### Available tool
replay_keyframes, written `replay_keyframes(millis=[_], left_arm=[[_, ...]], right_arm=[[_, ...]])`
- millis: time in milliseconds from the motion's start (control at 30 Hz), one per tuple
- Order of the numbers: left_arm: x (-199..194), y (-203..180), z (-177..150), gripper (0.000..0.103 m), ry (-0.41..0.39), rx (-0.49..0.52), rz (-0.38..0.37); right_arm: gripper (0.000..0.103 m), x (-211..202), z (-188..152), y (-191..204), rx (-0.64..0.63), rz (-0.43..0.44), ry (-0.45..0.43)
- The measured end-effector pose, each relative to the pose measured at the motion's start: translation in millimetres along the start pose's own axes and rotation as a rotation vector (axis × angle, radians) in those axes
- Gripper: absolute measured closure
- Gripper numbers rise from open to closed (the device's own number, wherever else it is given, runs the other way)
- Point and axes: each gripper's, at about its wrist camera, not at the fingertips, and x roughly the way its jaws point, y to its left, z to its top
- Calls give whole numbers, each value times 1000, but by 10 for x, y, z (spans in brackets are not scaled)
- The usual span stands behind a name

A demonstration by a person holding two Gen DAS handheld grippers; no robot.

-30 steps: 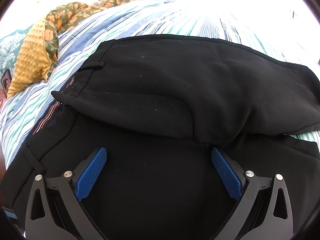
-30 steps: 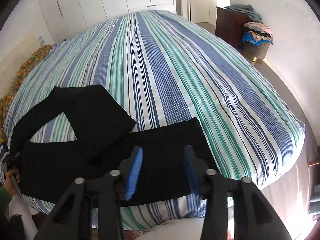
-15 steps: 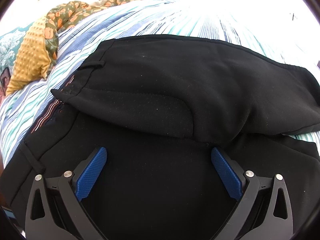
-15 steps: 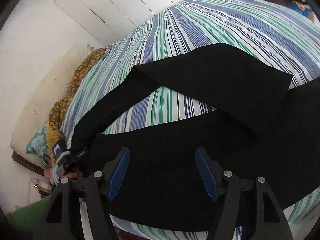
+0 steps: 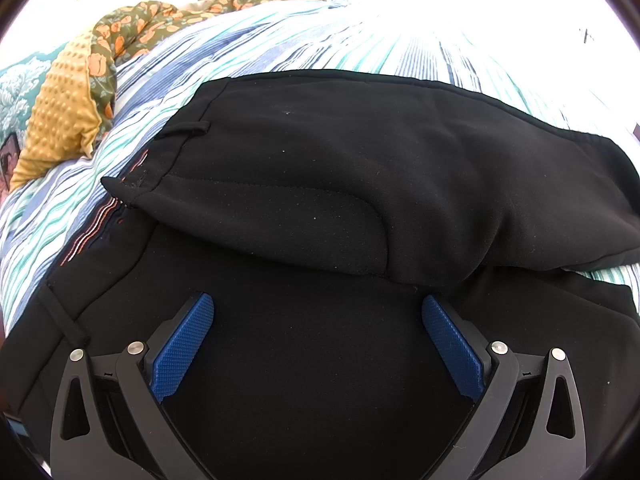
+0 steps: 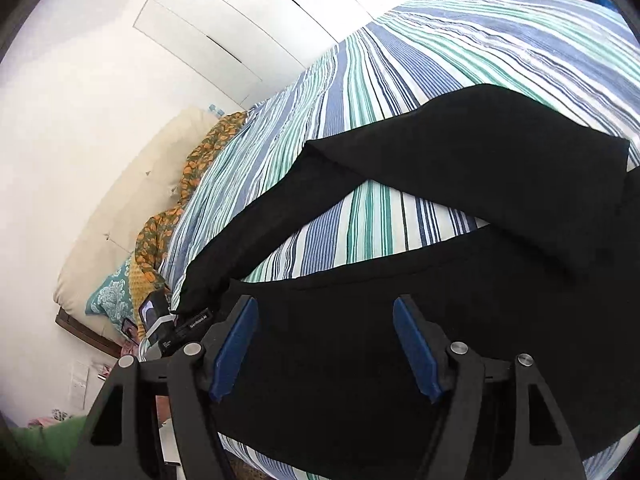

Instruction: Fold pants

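Right wrist view: right gripper [image 6: 324,344] jaws spread, having just been opening, hovering empty over black pants [image 6: 360,360] | pants lying lengthwise along near edge of striped bed [image 6: 460,60] | left gripper [image 5: 318,340] jaws spread, hanging over waistband end.

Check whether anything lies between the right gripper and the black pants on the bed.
Nothing visible does. The right gripper is open directly over the near leg of the black pants, with only bare fabric ahead of its fingertips; its jaws have just been opening.

Black tongs [image 5: 318,344], blue textured pads [image 5: 184,346]
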Motion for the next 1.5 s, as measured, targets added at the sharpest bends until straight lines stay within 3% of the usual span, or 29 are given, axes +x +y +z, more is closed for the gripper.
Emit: replay_keyframes(millis=[133, 267, 433, 567, 667, 733, 800, 900, 967, 1033, 1067, 1100, 1167, 1267, 1367, 1433, 1500], left_arm=[[1, -2, 0, 0, -1, 0, 0], [1, -4, 0, 0, -1, -1, 0], [1, -2, 0, 0, -1, -1, -1], [2, -2, 0, 0, -2, -1, 0], [2, -1, 1, 0, -2, -1, 0], [2, 1, 2, 0, -2, -1, 0], [2, 0, 2, 0, -1, -1, -1], [-3, -6, -1, 0, -2, -1, 1], [0, -7, -1, 0, -3, -2, 0], [2, -5, -4, 0, -4, -3, -1], [1, -2, -5, 0, -4, -4, -3], [0, -1, -4, 0, -4, -4, -3], [-3, -1, 1, 0, -1, -3, -3], [-18, -18, 24, 0, 15, 3, 10], [-153, -97, 121, 1, 110, 65, 42], [-378, -156, 164, 1, 107, 76, -47], [-644, -255, 254, 1, 85, 54, -212]], right_arm=[[33, 73, 7, -212, 81, -74, -17], [33, -123, 120, -489, 172, -181, -125], [33, -186, 154, -592, 227, -182, -158], [33, -324, 150, -647, 330, -188, -245], [33, -300, 118, -675, 447, -164, -174], [32, -296, 79, -558, 431, -150, -154], [32, -244, 94, -477, 381, -206, -146], [34, -279, 69, -720, 451, -319, -231], [34, -349, 73, -869, 552, -310, -311], [34, -371, 105, -928, 597, -273, -332], [40, -389, 128, -946, 597, -255, -329], [63, -391, 142, -964, 595, -240, -325], [79, -411, 139, -1017, 602, -249, -306], [81, -511, 155, -982, 552, -277, -300], [83, -759, 246, -757, 430, -269, -322], [84, -981, 312, -544, 341, -242, -334], [84, -1214, 358, -314, 247, -219, -350]])
